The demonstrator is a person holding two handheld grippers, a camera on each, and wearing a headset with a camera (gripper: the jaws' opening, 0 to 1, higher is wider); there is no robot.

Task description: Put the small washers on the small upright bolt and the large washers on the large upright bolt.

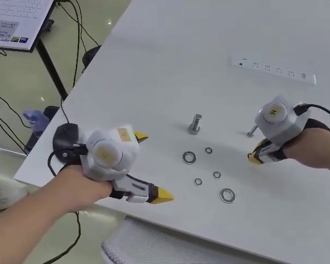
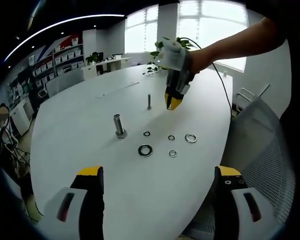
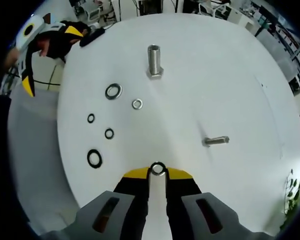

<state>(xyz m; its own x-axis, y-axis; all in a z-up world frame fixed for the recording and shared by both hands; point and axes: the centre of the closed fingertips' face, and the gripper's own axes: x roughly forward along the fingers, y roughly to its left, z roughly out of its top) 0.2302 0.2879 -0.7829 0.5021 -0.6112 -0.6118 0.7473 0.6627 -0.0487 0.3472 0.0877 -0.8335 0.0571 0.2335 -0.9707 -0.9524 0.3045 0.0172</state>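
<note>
Pinching small washer (image 3: pixel 158 169) between clenched jaws, right gripper (image 1: pixel 257 158) hangs over table (image 1: pixel 170 66), just beside small upright bolt (image 1: pixel 252 131). Left gripper (image 1: pixel 152 165) spread wide, holding nothing, near table's front edge. Large upright bolt (image 1: pixel 195 124) bare. Two large washers (image 1: pixel 189 158) and three small washers (image 1: pixel 216 175) lie loose in front of it.

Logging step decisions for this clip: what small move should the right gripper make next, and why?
Probably ease the right gripper toward the small bolt: its jaws are shut on a seemingly small washer, and that bolt stands close by.
</note>
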